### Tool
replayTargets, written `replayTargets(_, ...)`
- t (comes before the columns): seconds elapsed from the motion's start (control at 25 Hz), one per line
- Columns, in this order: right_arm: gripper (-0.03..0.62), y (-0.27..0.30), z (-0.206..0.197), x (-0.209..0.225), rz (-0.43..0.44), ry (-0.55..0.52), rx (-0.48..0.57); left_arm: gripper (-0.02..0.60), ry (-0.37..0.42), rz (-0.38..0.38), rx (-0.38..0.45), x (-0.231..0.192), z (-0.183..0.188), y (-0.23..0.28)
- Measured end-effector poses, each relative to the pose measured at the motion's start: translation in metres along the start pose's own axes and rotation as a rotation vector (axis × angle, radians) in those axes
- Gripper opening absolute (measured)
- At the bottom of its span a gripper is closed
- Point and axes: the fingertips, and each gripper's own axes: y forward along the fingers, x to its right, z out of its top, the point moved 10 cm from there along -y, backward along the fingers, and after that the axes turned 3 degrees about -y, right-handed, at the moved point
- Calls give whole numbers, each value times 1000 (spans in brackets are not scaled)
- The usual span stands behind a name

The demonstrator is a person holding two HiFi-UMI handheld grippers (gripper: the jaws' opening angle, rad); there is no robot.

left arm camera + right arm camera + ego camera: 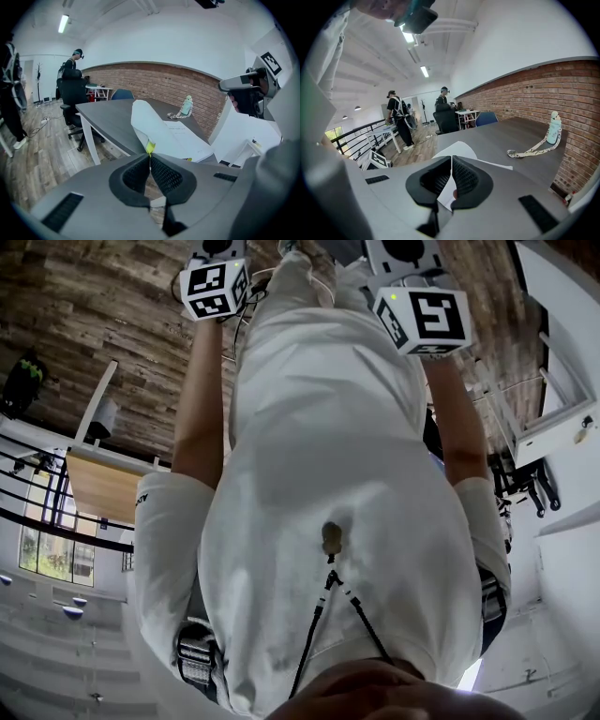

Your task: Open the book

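The book (pixel 185 138) lies open on a dark grey table (pixel 110 118), its pages white. One page (pixel 142 117) curls up towards me, with a yellow tab (pixel 149 147) at its near edge. In the left gripper view my left gripper (pixel 150 158) is shut on that page at the tab. My right gripper (pixel 451 163) is shut on a white page (pixel 457 149) that rises beyond its jaws and shows again below them. The head view shows only the marker cubes of the left gripper (pixel 215 287) and right gripper (pixel 422 320) above a white shirt; the book is hidden there.
A pale bottle (pixel 554 127) with a lanyard (pixel 529 150) stands on the table by the brick wall (pixel 543 93). A black office chair (pixel 72 93) and people (pixel 399 117) are beyond the table's far end. A railing (pixel 356 136) runs at the left.
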Motion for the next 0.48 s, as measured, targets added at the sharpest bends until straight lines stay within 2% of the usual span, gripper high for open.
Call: replayTargets(0.48, 37, -3, -1, 3, -8, 2, -2, 28, -57, 35, -23, -7, -11, 3)
